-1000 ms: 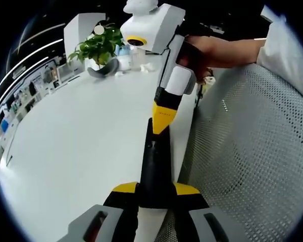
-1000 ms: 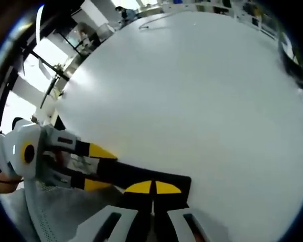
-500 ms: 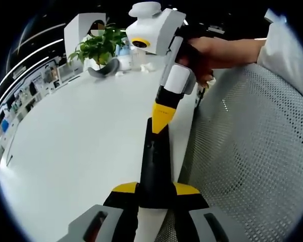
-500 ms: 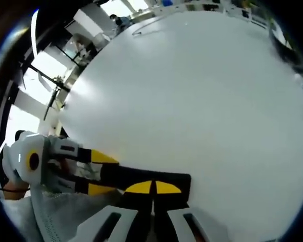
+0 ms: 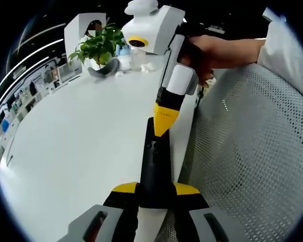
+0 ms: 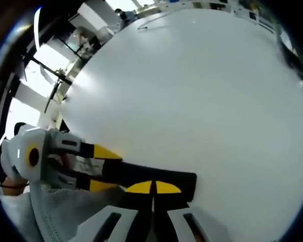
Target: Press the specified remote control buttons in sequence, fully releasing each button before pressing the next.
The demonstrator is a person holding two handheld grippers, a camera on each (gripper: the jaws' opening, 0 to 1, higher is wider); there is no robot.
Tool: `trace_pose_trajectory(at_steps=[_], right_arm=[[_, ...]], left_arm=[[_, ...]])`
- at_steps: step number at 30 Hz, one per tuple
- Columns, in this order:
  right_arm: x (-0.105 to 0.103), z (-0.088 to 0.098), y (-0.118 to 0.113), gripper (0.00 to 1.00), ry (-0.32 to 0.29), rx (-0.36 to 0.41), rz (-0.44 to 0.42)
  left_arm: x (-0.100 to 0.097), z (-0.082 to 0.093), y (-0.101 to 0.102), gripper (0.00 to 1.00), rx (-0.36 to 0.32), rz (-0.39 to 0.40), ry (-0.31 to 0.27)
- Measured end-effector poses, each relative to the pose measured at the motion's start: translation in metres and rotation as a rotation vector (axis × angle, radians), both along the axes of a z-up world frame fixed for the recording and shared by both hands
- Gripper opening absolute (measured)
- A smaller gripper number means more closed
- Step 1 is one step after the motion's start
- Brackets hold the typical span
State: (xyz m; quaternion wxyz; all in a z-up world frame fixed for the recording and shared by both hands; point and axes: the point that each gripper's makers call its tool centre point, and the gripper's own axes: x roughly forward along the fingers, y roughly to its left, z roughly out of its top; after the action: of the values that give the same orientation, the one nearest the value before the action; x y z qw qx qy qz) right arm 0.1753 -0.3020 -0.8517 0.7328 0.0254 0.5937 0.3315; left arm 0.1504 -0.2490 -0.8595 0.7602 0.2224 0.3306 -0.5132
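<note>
One black remote [image 5: 154, 166], two grippers, one white table [image 5: 76, 136], one potted plant [image 5: 98, 46] at the far end, one perforated grey chair back [image 5: 252, 151] beside the table edge.

Left gripper view: left gripper [image 5: 154, 194] has its yellow-tipped fingers [image 5: 125, 188] narrow, clamped on the near end of the remote from both sides. The remote's long axis runs straight away from those fingers along the table edge, far end pointing at the right gripper [image 5: 164, 123]. Right gripper's yellow fingers are together in a point, tip touching the remote's far end from above; a hand [image 5: 207, 50] holds it.

Right gripper view: the remote [image 6: 151, 176] lies crosswise just ahead of the right gripper [image 6: 152, 187], whose fingers are pressed together, holding nothing, tips on the remote's right end. The left gripper [image 6: 98, 169] comes in from the left, one finger either side of the remote's other end.
</note>
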Motion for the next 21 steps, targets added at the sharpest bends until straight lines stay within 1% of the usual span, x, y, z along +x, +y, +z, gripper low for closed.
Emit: trace_pose_trajectory(at_steps=[3,11,15,17,21], right_arm=[[0.0000,-0.0007,0.0001,0.00,-0.009,-0.004,-0.005],[0.0013,-0.0016,-0.0009,0.00,0.023,0.003,-0.055],[0.0012,-0.0005,0.0000,0.00,0.031,0.008,-0.048],[0.0022,-0.0004,-0.0001,0.00,0.048,0.009,-0.057],[0.0050,0.0018,0.0032,0.00,0.046,0.044,-0.085]], left_arm=[[0.0001,-0.0004,0.0001,0.25,-0.001,0.000,0.000],[0.0000,-0.0003,-0.0002,0.25,-0.004,-0.003,0.000],[0.0000,-0.0003,-0.0005,0.24,-0.003,-0.008,-0.002],[-0.0001,-0.0002,-0.0005,0.24,-0.001,-0.009,-0.003],[-0.0003,-0.0003,-0.0014,0.24,-0.003,-0.012,-0.005]])
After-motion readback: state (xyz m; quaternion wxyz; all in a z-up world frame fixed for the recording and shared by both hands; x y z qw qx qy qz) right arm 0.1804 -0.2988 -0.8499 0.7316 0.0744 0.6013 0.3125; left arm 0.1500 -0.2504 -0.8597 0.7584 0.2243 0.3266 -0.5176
